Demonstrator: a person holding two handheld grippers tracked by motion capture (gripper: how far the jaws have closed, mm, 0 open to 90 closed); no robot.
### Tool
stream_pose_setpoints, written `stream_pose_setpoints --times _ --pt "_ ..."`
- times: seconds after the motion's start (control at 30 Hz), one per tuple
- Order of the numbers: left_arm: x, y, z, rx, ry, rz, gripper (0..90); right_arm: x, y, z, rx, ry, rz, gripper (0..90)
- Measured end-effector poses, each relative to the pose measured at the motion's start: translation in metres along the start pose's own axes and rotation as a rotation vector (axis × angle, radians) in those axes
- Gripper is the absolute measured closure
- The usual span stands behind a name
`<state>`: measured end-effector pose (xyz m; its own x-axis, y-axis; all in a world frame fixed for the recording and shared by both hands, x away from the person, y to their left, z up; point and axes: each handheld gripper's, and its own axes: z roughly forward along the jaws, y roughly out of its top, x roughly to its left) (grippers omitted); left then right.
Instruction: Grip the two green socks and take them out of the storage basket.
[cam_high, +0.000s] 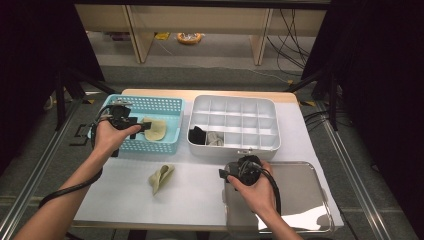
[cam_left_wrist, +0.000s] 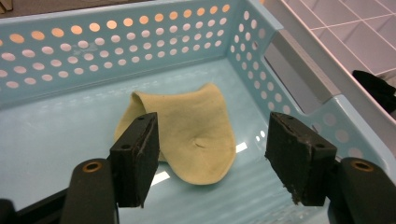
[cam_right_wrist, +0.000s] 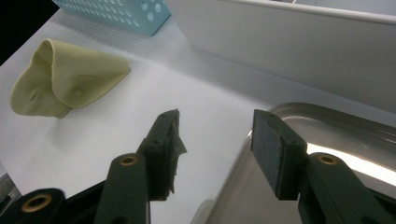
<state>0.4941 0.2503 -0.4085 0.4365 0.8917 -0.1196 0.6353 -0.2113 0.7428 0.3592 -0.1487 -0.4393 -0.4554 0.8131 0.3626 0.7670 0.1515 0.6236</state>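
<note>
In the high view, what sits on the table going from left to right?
Blue basket holding a yellow-green sock → second yellow-green sock on the table → white divided box → metal tray.

Your left tool (cam_left_wrist: 212, 156) hangs over the blue basket (cam_left_wrist: 116, 42), jaws wide apart w/ nothing between them. The yellow-green sock (cam_left_wrist: 196, 130) lies flat on the basket floor, just beyond the jaws. A white divided box (cam_left_wrist: 345, 28) stands beside the basket.
</note>
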Motion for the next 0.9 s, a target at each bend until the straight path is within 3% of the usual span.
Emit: stream_pose_setpoints --times 0.03,0.07,0.1,0.17,0.27,0.53,0.73,0.87,0.9 --pt "0.001 0.001 0.001 0.008 0.005 0.004 34.5 -0.004 0.001 0.000 -0.003 -0.009 -0.042 52.4" --pt "0.002 0.001 0.002 0.010 0.009 0.007 34.6 -0.002 0.000 0.001 -0.010 0.001 -0.020 52.4" --pt "0.003 0.002 0.003 0.013 0.009 0.004 34.6 -0.004 0.001 0.001 -0.006 -0.006 -0.042 52.3" --pt "0.005 0.003 0.005 0.019 0.010 0.000 34.6 -0.003 0.000 0.001 -0.006 -0.007 -0.033 52.3" --pt "0.008 0.006 0.007 0.020 0.020 -0.005 34.6 -0.004 0.001 0.002 -0.018 -0.012 -0.056 52.2" --pt "0.012 0.011 0.014 0.028 0.033 -0.021 35.5 -0.004 0.001 0.002 -0.001 -0.025 -0.031 52.2" --pt "0.016 0.014 0.024 0.029 0.039 -0.027 36.6 -0.005 0.000 0.002 -0.016 -0.007 -0.058 52.2" --pt "0.019 0.018 0.029 0.035 0.045 -0.034 37.4 -0.005 0.000 0.002 -0.001 -0.013 -0.033 52.2" --pt "0.020 0.019 0.030 0.049 0.041 -0.037 37.6 -0.005 0.000 0.003 -0.015 -0.005 -0.051 52.2"
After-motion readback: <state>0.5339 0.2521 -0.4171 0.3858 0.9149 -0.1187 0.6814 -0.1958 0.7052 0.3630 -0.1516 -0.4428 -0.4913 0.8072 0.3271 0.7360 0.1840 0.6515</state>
